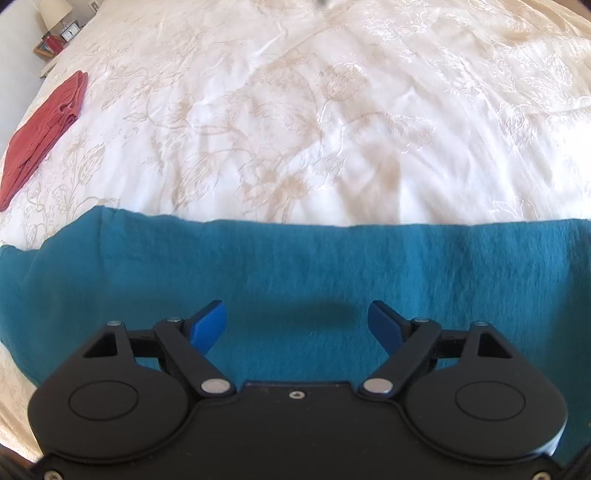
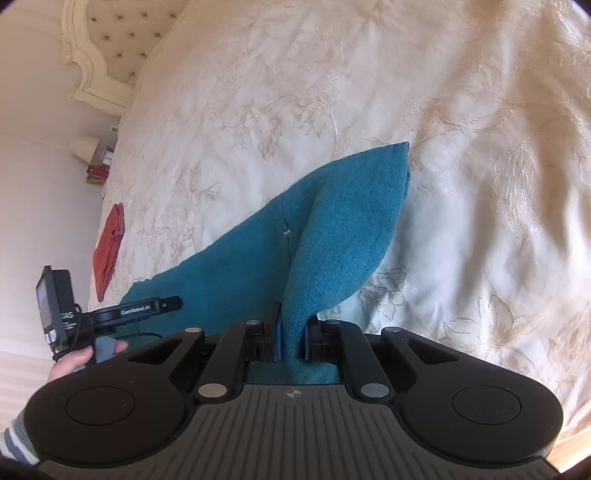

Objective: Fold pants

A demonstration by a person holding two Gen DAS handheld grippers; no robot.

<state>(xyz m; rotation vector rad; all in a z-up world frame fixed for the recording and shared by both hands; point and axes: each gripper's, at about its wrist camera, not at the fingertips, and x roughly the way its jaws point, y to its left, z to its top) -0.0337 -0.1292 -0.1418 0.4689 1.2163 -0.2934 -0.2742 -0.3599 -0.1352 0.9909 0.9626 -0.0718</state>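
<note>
The teal pants point(image 1: 295, 266) lie across the white floral bedspread in the left wrist view. My left gripper point(image 1: 297, 325) is open, its blue fingers spread just above the teal cloth, holding nothing. In the right wrist view my right gripper point(image 2: 291, 341) is shut on a fold of the teal pants point(image 2: 343, 229) and lifts it off the bed, so the cloth rises in a curved flap while the rest trails left along the bed. The left gripper's body point(image 2: 122, 312) and the hand holding it show at the left of that view.
A folded red garment point(image 1: 44, 129) lies near the bed's far left edge; it also shows in the right wrist view point(image 2: 109, 247). A nightstand with a lamp and clock point(image 1: 61, 26) and an upholstered headboard point(image 2: 110, 48) stand beyond. The bedspread point(image 1: 332, 110) spreads wide ahead.
</note>
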